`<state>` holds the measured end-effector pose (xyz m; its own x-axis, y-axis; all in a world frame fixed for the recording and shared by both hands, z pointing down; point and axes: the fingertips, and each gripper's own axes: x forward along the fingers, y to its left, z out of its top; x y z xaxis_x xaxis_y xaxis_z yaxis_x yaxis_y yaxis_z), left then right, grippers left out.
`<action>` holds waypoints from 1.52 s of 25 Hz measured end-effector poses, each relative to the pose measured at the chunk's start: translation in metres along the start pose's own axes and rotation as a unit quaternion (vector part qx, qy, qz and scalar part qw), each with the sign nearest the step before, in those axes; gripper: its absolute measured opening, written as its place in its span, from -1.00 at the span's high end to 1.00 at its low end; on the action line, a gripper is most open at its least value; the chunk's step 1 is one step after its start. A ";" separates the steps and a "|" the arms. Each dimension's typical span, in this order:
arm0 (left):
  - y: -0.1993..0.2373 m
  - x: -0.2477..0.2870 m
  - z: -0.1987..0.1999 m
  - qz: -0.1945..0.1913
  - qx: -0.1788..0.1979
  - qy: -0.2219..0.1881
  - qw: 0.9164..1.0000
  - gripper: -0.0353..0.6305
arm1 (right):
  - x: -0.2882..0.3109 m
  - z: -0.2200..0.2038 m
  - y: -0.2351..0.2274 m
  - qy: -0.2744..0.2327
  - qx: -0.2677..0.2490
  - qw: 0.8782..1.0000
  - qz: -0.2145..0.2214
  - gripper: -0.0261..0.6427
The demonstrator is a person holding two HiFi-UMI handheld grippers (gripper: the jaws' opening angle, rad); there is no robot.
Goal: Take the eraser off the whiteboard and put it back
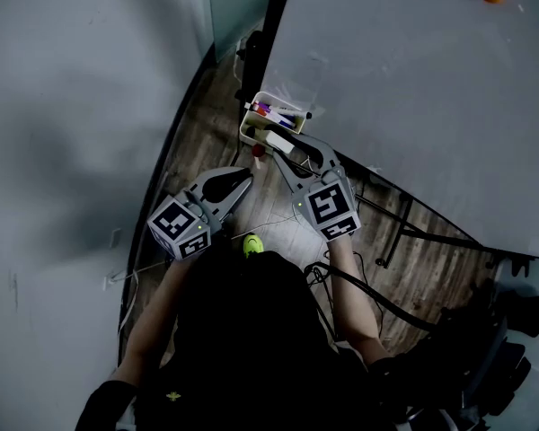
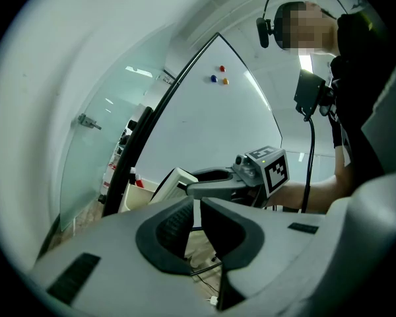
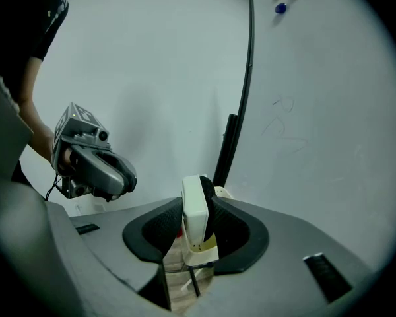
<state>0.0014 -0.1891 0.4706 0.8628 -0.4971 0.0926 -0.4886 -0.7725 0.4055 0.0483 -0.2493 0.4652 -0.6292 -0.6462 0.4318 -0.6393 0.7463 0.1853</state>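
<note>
Two claws are in play, and only one carries anything. Nearest me, the left gripper [image 2: 196,224] hangs level and back from the board. Its jaws are a sliver apart with nothing between them. I read that as parked, so it cannot foul the working hand.

Just beyond it, the right gripper [image 3: 197,233] is clamped on the eraser [image 3: 193,210]. The eraser stands on edge, white body against one pad and black felt against the other. Gripping across the thin side should keep it from twisting.

So the eraser is off the whiteboard [image 1: 413,88], held in the air close to the marker tray [image 1: 250,126] at the board's lower left corner. By my judgement the taking-off is done and the return is still owed.

Farthest off, small magnets [image 3: 280,8] sit by the board's top edge, well clear of the eraser.
</note>
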 end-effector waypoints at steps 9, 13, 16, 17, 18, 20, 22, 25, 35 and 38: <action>-0.004 0.001 0.001 0.002 0.003 0.000 1.000 0.78 | -0.014 0.014 0.001 -0.020 0.002 1.000 -0.006 0.47; -0.007 0.000 0.004 0.003 0.006 -0.003 1.000 0.78 | -0.021 0.023 0.002 -0.031 0.001 0.999 -0.009 0.47; -0.010 -0.001 0.004 0.002 0.009 -0.002 1.000 0.79 | -0.027 0.029 0.004 -0.036 -0.003 0.999 -0.010 0.47; -0.011 -0.002 0.005 0.002 0.009 -0.002 1.000 0.79 | -0.029 0.031 0.004 -0.037 -0.003 0.999 -0.010 0.47; -0.011 -0.002 0.005 0.002 0.010 -0.002 1.000 0.79 | -0.030 0.033 0.004 -0.039 -0.004 0.999 -0.010 0.47; -0.011 -0.002 0.005 0.004 0.011 -0.002 1.000 0.79 | -0.033 0.036 0.005 -0.042 -0.005 0.999 -0.011 0.47; -0.012 -0.001 0.005 0.006 0.013 -0.002 1.000 0.79 | -0.037 0.040 0.006 -0.045 -0.007 0.999 -0.010 0.47; -0.014 0.000 0.005 0.007 0.015 -0.004 1.000 0.79 | -0.043 0.045 0.008 -0.049 -0.011 0.999 -0.010 0.47; -0.017 0.004 0.011 0.014 0.020 -0.018 1.000 0.79 | -0.065 0.063 0.014 -0.069 -0.032 0.997 -0.010 0.47; -0.017 0.005 0.012 0.016 0.020 -0.020 0.999 0.79 | -0.071 0.068 0.014 -0.072 -0.038 0.997 -0.012 0.47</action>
<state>0.0129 -0.1832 0.4530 0.8411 -0.5366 0.0680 -0.5213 -0.7706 0.3666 0.0547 -0.2038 0.3772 -0.6750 -0.6756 0.2965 -0.6222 0.7372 0.2634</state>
